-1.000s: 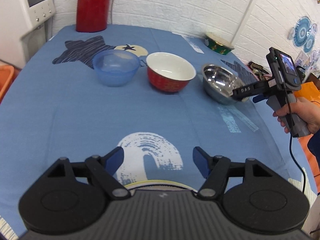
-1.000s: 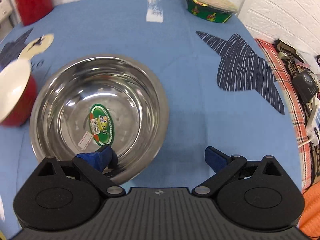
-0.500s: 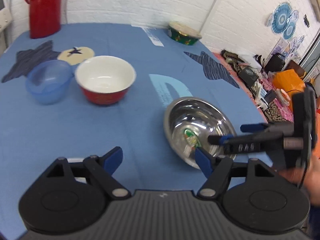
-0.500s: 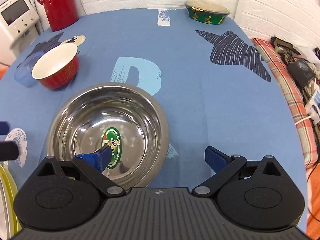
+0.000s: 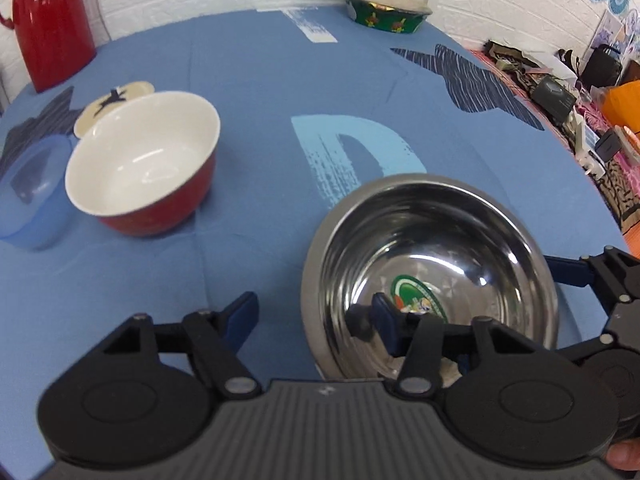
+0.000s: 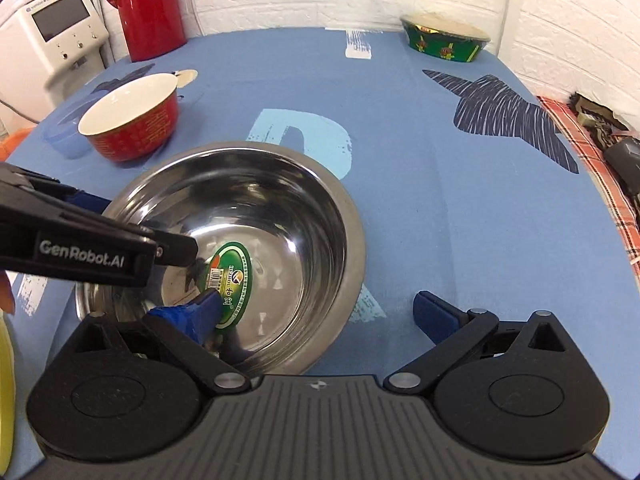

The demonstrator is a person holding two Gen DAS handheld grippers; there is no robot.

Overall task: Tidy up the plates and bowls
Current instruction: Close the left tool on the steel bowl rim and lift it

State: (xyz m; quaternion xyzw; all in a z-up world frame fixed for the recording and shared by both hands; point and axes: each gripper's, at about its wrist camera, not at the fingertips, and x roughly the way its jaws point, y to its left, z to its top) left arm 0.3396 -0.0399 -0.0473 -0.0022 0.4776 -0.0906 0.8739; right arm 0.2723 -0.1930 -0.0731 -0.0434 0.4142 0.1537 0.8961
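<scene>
Both hand-held grippers have closed in on the round stainless-steel bowl [image 6: 224,252]. Left hand-held gripper [image 5: 316,316] and right hand-held gripper [image 6: 320,312] each straddle its rim, jaws wide, on the blue-clothed surface [image 6: 420,200].

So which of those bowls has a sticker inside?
The steel bowl, shiny metal, nearest both grippers; the red bowl's white inside is bare.

In the left wrist view, the blue plastic bowl [image 5: 28,200] is cut off by the frame edge at 9 o'clock, and the red jug [image 5: 48,20] loses its top at 11 o'clock. The steel bowl [image 5: 432,264] has its near rim hidden behind the left gripper [image 5: 316,320]. In the right wrist view, a yellow object [image 6: 6,380] at 8 o'clock is mostly out of frame and cannot be identified. The clutter [image 6: 612,136] beyond the bench [image 6: 440,200] at 3 o'clock is too blurred to tell.
</scene>
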